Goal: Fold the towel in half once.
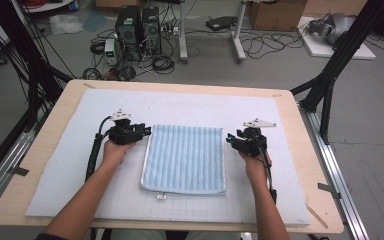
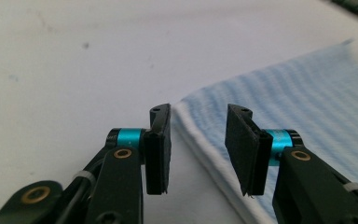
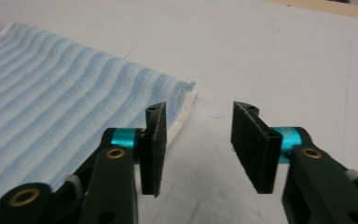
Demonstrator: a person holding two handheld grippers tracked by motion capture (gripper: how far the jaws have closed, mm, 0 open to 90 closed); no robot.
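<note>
A table (image 1: 45, 150) with a pale wooden rim fills the lower two thirds of the high view, and a white mat (image 1: 180, 105) covers nearly all of its top. Above it, in the upper part of that frame, lies a grey floor with two black computer towers (image 1: 139, 26) at upper centre-left, loose cables (image 1: 260, 45) to their right, and cardboard boxes (image 1: 277, 14) at upper right.

A folded towel (image 1: 185, 158) with light blue stripes lies flat on the mat at the centre of the frame, its white hem along the left and bottom sides.

Two forearms come in from the bottom edge. The left gripper (image 1: 145, 131) sits just left of the towel's upper left corner, pointing right toward it. In the left gripper view its jaws stand partly open with nothing between the pads (image 2: 158, 154); the towel's white-edged corner (image 2: 200, 116) lies on the mat just beyond the gap, and the right jaw hangs over the cloth.

The right gripper (image 1: 229, 138) sits just right of the towel's upper right corner, pointing left. In the right gripper view its jaws are also partly open and empty; the towel's corner (image 3: 186, 93) lies at centre-left, just beyond the left jaw, with bare mat in the gap.
</note>
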